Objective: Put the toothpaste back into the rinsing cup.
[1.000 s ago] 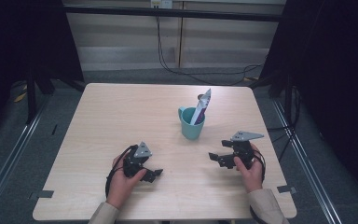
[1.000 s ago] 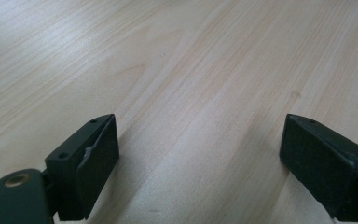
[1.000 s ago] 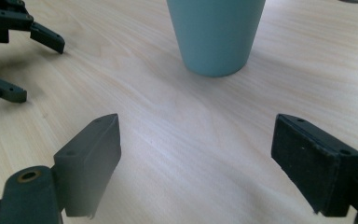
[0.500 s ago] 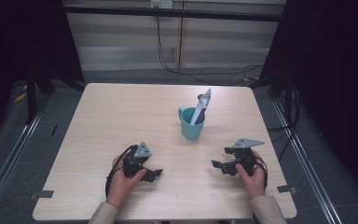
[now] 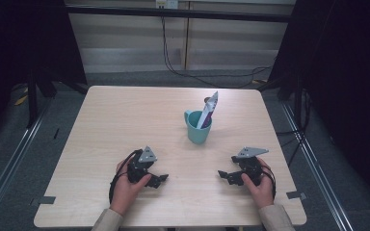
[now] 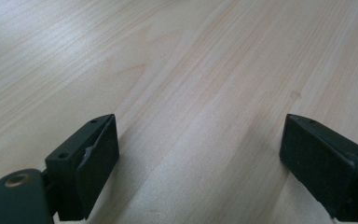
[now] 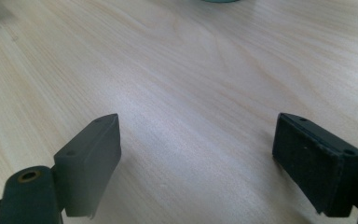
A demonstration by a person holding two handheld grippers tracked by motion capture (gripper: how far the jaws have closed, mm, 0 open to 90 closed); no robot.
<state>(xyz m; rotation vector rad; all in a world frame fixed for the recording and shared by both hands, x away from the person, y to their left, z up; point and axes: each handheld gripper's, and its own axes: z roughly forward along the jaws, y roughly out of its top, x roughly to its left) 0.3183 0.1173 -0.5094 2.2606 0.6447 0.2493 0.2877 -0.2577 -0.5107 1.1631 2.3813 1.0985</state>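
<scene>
- Left gripper [image 5: 160, 180]: it rests low over the near left part of the table [image 5: 125, 115], held in the person's left hand [image 5: 125, 185]. Its jaws point toward the table's middle. In the left gripper view the left gripper [image 6: 198, 154] has its jaws spread wide, with bare wood grain between them; it grasps nothing.
- Right gripper [image 5: 223, 175]: it sits low over the near right part of the table, held in the person's right hand [image 5: 260, 185], jaws pointing left toward the other gripper. In the right gripper view the right gripper [image 7: 196, 154] is likewise released, jaws wide apart over bare wood.
- The two grippers face each other and stand well apart.
- Cup [image 5: 197, 129]: a teal cup with a handle on its left side stands upright just right of the table's centre, beyond both grippers and nearer the right one.
- Packet [image 5: 209, 108]: a long, narrow packet stands in the cup, leaning right, its top end above the rim.
- Neither gripper touches the cup or the packet.
</scene>
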